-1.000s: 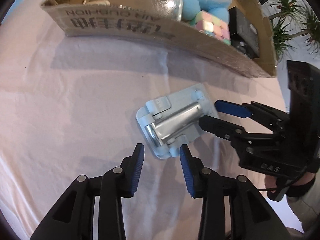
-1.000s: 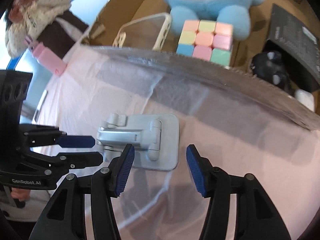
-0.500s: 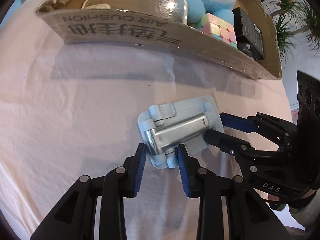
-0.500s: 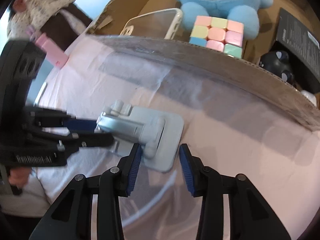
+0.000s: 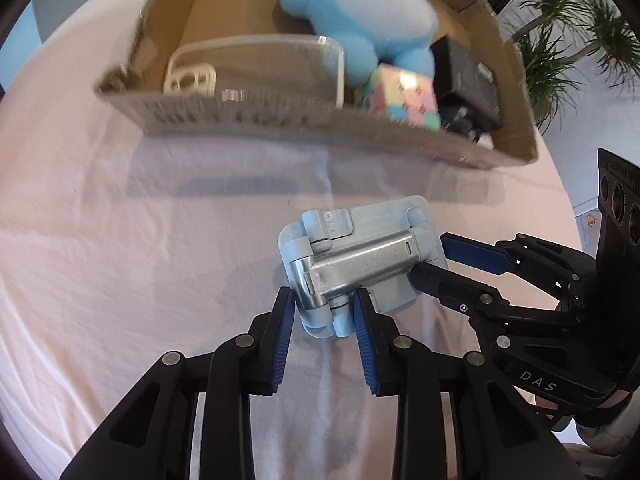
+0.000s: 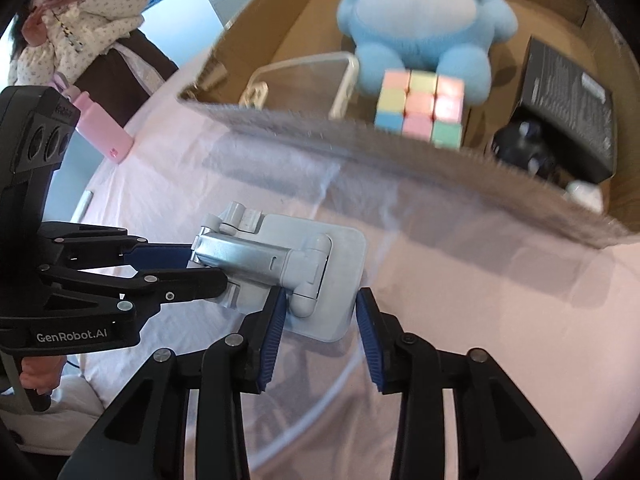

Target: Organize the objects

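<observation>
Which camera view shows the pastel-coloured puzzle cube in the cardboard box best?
The right wrist view: the pastel-coloured puzzle cube faces the camera with its grid of squares readable, only its bottom edge cut by the cardboard box wall. In the left wrist view the cube is smaller, blurred and seen obliquely.

- Our left gripper (image 5: 323, 306) reaches forward, its two blue-padded fingers (image 5: 282, 328) close together with a pale stand's hinged end pinched between the tips.
- Our right gripper (image 6: 319, 312) comes in from the opposite end, its fingers (image 6: 272, 328) set a little wider, one pad against the stand's hinge knob and the other just beside the plate's edge.
- The two grippers point toward each other at an angle, fingertips near but not touching.
- In the right wrist view, our left hand (image 6: 38, 380) wraps the black handle below the left gripper.
</observation>
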